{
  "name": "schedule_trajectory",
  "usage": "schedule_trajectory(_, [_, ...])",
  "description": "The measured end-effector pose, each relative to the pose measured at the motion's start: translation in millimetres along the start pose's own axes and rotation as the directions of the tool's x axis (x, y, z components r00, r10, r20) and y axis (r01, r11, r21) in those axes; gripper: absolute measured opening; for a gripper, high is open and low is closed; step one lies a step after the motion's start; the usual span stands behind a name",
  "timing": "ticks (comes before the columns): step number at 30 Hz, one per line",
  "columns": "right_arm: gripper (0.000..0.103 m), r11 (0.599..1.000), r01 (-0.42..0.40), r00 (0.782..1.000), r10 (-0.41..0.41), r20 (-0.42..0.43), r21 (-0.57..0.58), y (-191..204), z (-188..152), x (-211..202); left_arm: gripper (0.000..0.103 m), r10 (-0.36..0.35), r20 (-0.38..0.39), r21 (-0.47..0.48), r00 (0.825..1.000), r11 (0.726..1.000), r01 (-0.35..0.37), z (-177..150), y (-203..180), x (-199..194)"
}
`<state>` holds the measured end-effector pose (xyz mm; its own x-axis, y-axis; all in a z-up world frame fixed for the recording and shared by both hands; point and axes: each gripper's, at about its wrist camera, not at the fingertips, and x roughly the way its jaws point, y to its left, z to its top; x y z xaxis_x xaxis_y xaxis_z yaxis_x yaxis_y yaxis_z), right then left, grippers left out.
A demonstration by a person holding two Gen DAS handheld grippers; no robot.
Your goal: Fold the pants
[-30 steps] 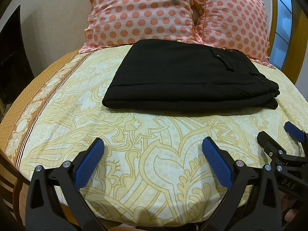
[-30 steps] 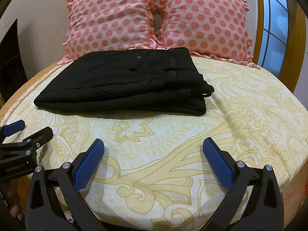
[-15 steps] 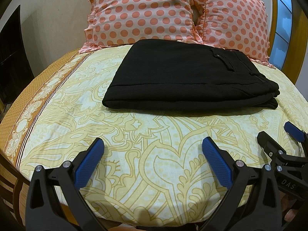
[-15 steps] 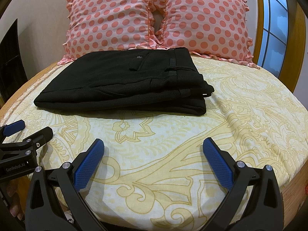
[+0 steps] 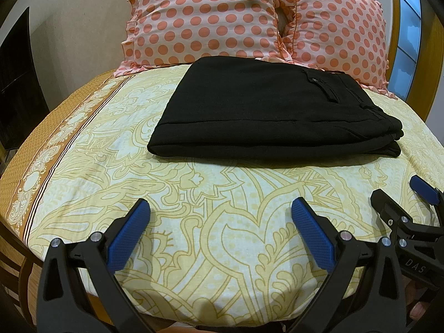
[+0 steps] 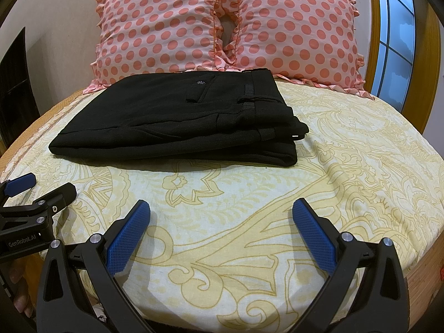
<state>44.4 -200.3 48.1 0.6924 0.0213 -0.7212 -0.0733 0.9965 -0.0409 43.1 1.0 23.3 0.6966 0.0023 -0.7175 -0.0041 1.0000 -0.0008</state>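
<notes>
Your left tongs (image 5: 220, 222) and right tongs (image 6: 221, 222) are both spread wide and hold nothing. They hang over the bed (image 5: 194, 208), touching nothing. The pants (image 5: 266, 111) lie folded by the pillows (image 6: 222, 27). Nothing has moved since before.

left wrist: low at bed edge, facing pillows (image 5: 249, 19), pants (image 5: 272, 113) mid-frame | right wrist: same level, further right, window upper right | shared: pants (image 6: 180, 119), pillows (image 6: 222, 27), bedsheet (image 6: 347, 152)
</notes>
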Motion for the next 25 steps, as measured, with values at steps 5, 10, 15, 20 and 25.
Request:
schedule_trajectory(5, [0.102,1.0,0.0,1.0,0.0,0.0,0.0,0.3,0.2,0.2,0.101,0.0,-0.001,0.0,1.0,1.0,0.0,0.3,0.0,0.1])
schedule_trajectory(10, [0.102,1.0,0.0,1.0,0.0,0.001,0.0,0.2,0.1,0.2,0.101,-0.001,-0.008,-0.001,1.0,1.0,0.001,-0.9,1.3,1.8])
schedule_trajectory(15, [0.102,1.0,0.001,1.0,-0.001,0.001,0.001,0.5,0.4,0.5,0.101,-0.001,-0.006,0.0,1.0,1.0,0.001,-0.3,1.1,1.4])
schedule_trajectory(20, [0.102,1.0,0.001,1.0,-0.001,0.001,0.001,0.7,0.4,0.7,0.101,-0.006,-0.003,0.004,1.0,1.0,0.006,-1.1,0.9,2.0])
schedule_trajectory(25, [0.102,1.0,0.002,1.0,-0.002,0.002,0.001,0.9,0.2,0.7,0.101,-0.006,-0.001,0.004,1.0,1.0,0.006,-1.7,0.3,1.1])
